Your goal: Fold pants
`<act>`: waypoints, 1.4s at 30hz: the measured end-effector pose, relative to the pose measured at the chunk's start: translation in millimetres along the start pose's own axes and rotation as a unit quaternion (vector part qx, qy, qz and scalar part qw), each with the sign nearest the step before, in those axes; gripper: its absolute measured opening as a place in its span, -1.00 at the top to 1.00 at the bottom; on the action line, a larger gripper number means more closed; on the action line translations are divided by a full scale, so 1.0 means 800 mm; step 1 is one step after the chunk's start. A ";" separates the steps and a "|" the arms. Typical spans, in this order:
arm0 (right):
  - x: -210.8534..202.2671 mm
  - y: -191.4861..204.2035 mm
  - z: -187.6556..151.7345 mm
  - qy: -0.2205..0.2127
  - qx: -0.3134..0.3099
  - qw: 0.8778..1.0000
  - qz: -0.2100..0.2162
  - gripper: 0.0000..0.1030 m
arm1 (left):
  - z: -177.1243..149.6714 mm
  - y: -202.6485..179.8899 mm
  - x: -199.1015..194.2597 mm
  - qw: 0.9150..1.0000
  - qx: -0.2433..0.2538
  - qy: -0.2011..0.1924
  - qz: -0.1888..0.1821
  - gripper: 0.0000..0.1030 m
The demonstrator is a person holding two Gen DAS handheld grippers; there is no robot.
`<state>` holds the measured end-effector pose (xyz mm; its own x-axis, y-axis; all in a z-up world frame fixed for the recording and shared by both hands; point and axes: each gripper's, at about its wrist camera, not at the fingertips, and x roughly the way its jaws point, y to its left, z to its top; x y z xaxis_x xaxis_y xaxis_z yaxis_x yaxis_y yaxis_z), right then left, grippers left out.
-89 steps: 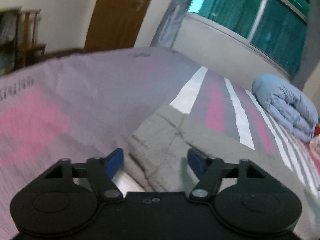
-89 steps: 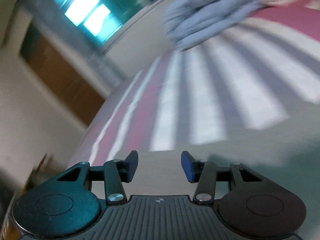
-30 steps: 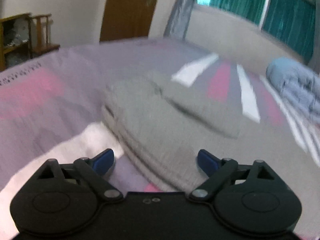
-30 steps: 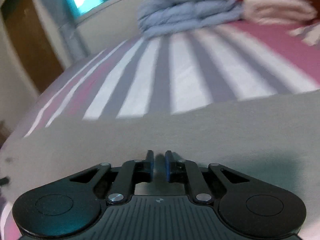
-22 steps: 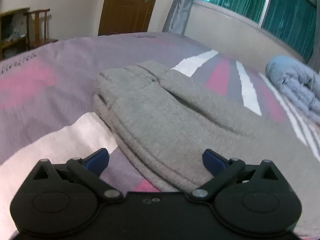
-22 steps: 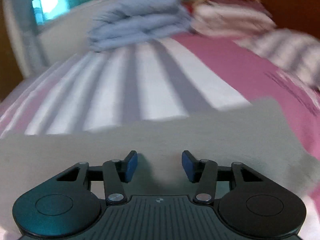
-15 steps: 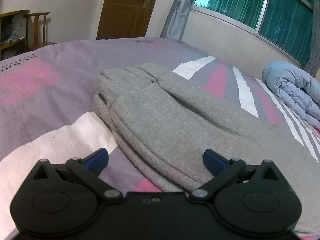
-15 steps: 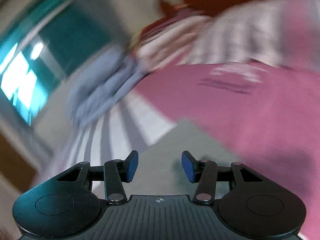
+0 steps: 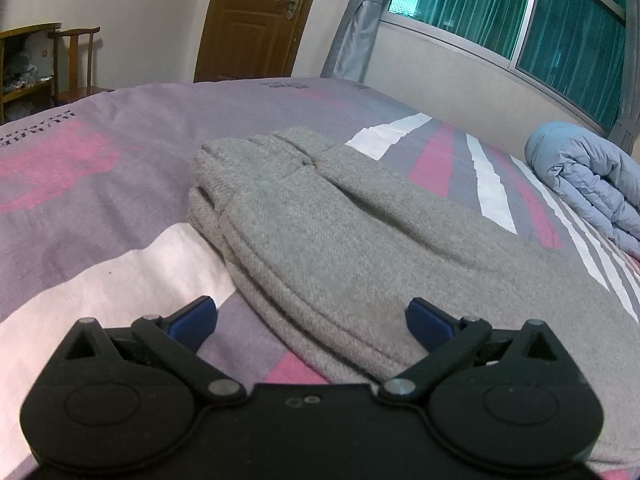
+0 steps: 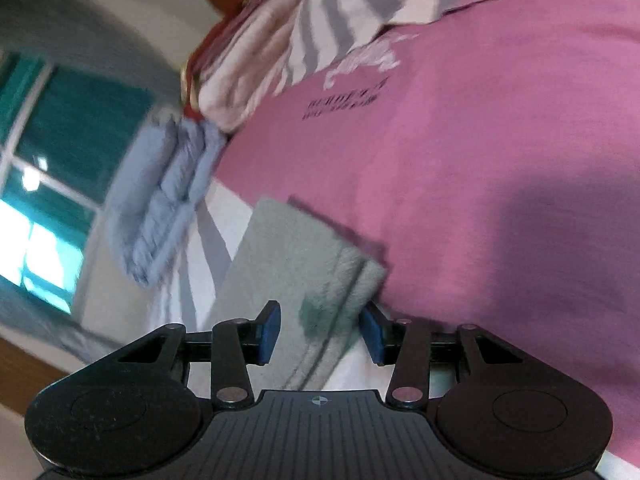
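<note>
Rolled well over since a second ago, the right claw (image 10: 320,334) now looks across a tilted bed, its jaws having sprung apart from nearly closed and then eased in a little within the last half second. A corner of the grey pants (image 10: 296,264) lies between its blue pads (image 10: 269,330), which stand partly apart; whether the right-hand pad touches the cloth's edge cannot be told, and no grip shows. Beyond that corner spreads the pink part of the bedspread (image 10: 480,184), with a folded blue quilt (image 10: 168,184) and a stack of striped bedding (image 10: 328,16) at the far side. Seen from the left wrist, the left claw (image 9: 311,320) hangs just above the bed with its jaws spread as wide as they go, holding nothing. The pants (image 9: 340,240) lie folded in several layers on the purple, pink and white striped bedspread (image 9: 100,200), their layered edge running between the left claw's fingertips (image 9: 196,314) and away toward the blue quilt (image 9: 588,184) under the window (image 9: 520,12). A wooden door (image 9: 256,20) and chair (image 9: 72,64) stand behind the bed.
</note>
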<state>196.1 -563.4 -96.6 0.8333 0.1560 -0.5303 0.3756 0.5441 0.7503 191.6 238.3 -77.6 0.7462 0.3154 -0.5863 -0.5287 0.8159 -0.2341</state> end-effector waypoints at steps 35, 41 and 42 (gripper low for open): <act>0.084 0.338 -0.498 0.161 -0.527 0.821 0.149 0.36 | 0.029 0.159 -0.069 0.994 -0.089 -0.014 -0.069 -0.88; 0.086 0.349 -0.496 0.155 -0.542 0.814 0.138 0.51 | 0.024 0.155 -0.070 0.993 -0.092 -0.015 -0.072 -0.88; 0.085 0.352 -0.494 0.150 -0.543 0.814 0.138 0.58 | 0.023 0.155 -0.071 0.993 -0.092 -0.014 -0.072 -0.88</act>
<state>198.4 -74.0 -77.4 0.6273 0.5022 -0.5953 -0.5260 0.8369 0.1518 91.6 330.6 -58.9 0.8294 0.2174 -0.5146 -0.4784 0.7522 -0.4532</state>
